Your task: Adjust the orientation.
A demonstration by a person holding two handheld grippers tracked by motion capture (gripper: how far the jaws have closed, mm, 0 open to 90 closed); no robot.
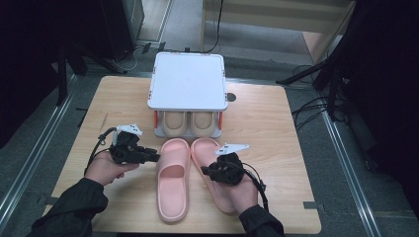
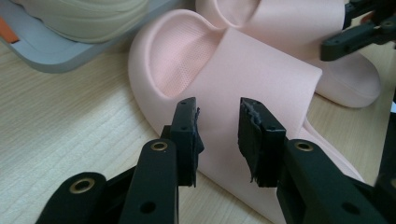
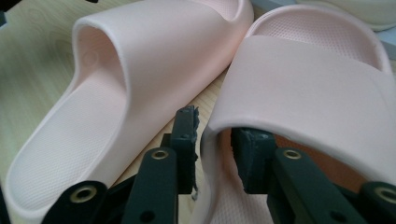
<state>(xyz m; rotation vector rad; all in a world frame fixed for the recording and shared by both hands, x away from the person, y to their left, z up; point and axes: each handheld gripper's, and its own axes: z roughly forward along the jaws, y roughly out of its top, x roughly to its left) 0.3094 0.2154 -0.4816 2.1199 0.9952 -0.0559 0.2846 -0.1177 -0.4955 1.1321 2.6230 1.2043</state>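
Right gripper jaws straddle the inner strap edge of the right slipper, parted, one jaw under the strap. Left gripper open, empty, just beside the left slipper. Both pink, smooth foam, dimpled footbeds, lying lengthwise, toes toward the rack.

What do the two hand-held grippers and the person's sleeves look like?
Both are black: the left gripper and the right gripper each carry a pale grey three-cornered plate on top and trail a black cable. Their jaws show brass-coloured rivets and worn black pads. The person wears dark sleeves.
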